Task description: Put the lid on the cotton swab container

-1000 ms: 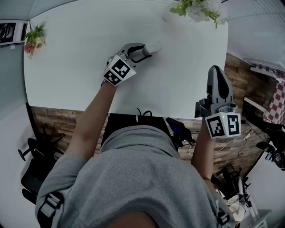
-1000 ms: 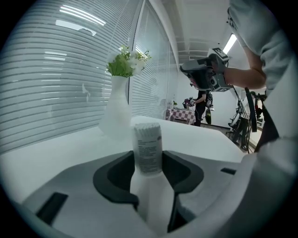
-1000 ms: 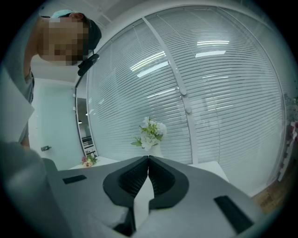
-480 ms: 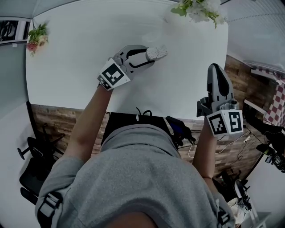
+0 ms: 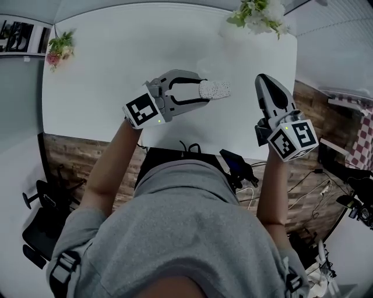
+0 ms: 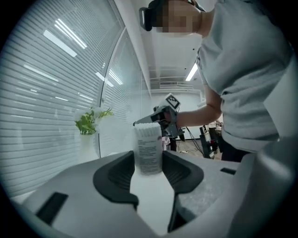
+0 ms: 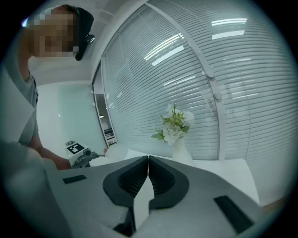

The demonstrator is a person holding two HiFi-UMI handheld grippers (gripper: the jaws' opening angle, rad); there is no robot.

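Snugly, cotton swab container (image 6: 148, 148) (left gripper (image 6: 149, 163))

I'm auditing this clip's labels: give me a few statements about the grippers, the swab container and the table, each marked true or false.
1. The left gripper holds the clear plastic cotton swab container between its jaws. True.
2. The right gripper has its jaws wide apart. False: they are together, with nothing between them.
3. The container already wears its lid. False: its top is open and the white swab tips are bare.
4. White flowers with green leaves stand at the far edge of the white table. True.
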